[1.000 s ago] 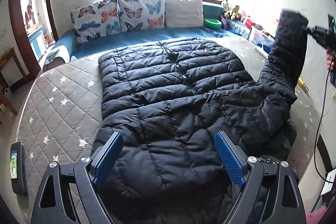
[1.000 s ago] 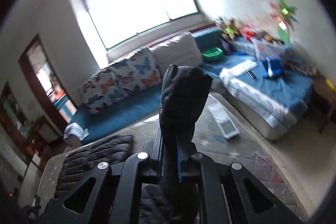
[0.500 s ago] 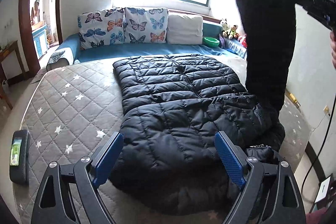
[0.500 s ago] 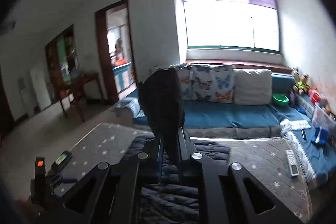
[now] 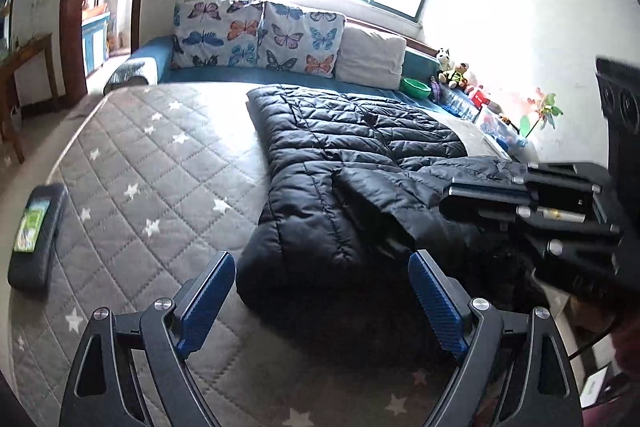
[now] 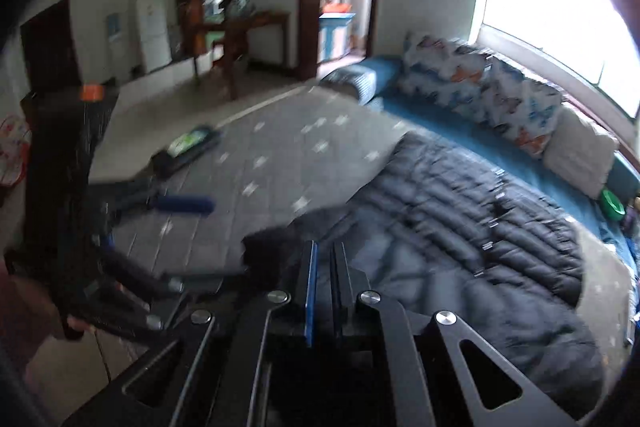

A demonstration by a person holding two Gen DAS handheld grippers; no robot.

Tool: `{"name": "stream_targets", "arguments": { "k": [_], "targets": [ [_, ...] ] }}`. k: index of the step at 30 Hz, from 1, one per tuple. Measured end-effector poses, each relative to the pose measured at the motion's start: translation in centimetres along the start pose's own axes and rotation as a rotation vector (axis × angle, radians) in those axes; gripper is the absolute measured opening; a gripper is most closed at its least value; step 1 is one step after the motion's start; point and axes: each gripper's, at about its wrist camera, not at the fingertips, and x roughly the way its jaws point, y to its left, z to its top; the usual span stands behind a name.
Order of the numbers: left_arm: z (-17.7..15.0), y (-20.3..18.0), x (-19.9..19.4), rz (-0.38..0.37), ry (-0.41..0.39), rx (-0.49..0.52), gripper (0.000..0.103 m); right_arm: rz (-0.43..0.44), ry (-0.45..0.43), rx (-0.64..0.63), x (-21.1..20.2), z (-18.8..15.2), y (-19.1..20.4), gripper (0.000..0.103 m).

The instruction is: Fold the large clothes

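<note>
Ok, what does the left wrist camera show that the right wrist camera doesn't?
Only the left wrist view shows the stuffed toys and the pinwheel along the wall. Only the right wrist view shows the white fridge and the wooden table in the room behind. Both show the black jacket, the starred mattress, the butterfly cushions, the black device, the open left gripper, and the right gripper shut on the sleeve.
</note>
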Motion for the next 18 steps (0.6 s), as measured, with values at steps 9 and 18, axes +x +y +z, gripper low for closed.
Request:
{"name": "stream_targets", "arguments": {
  "k": [9, 18],
  "targets": [
    [1.2, -3.4, 2.0, -0.127, 0.032, 0.003, 0.093, -0.088, -0.052, 0.044, -6.3, -1.2, -3.5, 0.021],
    [1.0, -7.4, 7.8, -0.089, 0.14, 0.083, 0.048, -0.311, -0.038, 0.122, -10.2, -6.9, -10.4, 0.066]
  ]
}}
